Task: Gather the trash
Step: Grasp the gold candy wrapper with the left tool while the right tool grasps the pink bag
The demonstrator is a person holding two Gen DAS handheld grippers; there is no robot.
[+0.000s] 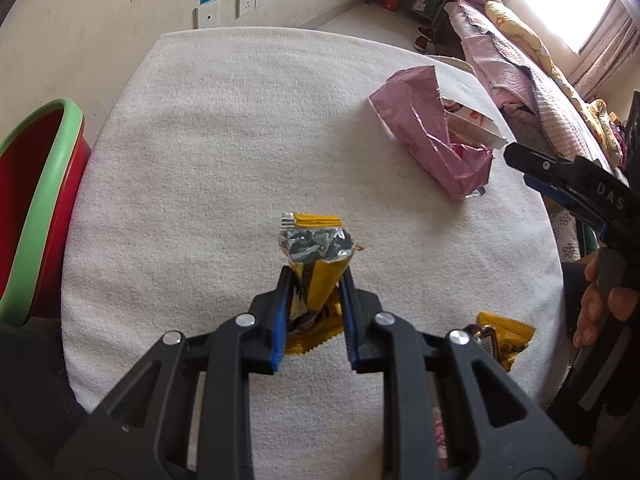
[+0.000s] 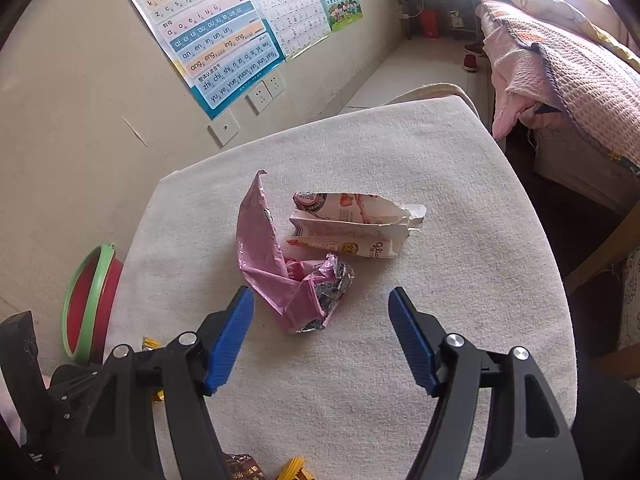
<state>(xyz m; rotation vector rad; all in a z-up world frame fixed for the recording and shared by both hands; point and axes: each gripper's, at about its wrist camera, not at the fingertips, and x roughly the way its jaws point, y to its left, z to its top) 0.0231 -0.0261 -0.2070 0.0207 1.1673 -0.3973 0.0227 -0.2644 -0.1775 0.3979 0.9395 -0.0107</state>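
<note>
My left gripper (image 1: 314, 280) is shut on a yellow snack wrapper (image 1: 316, 248) with a silver foil opening, holding it just above the white cloth-covered table (image 1: 224, 152). A second yellow wrapper (image 1: 500, 338) lies at the near right. A crumpled pink foil bag (image 2: 276, 268) and a flattened white milk carton (image 2: 352, 228) lie mid-table. My right gripper (image 2: 322, 300) is open and empty, its fingers either side of the pink bag's near end. It also shows in the left wrist view (image 1: 520, 160).
A red bin with a green rim (image 1: 36, 208) stands off the table's left edge; it also shows in the right wrist view (image 2: 90, 308). A wall with posters (image 2: 208, 40) is behind. A bed with pink blankets (image 2: 560, 80) is at the right.
</note>
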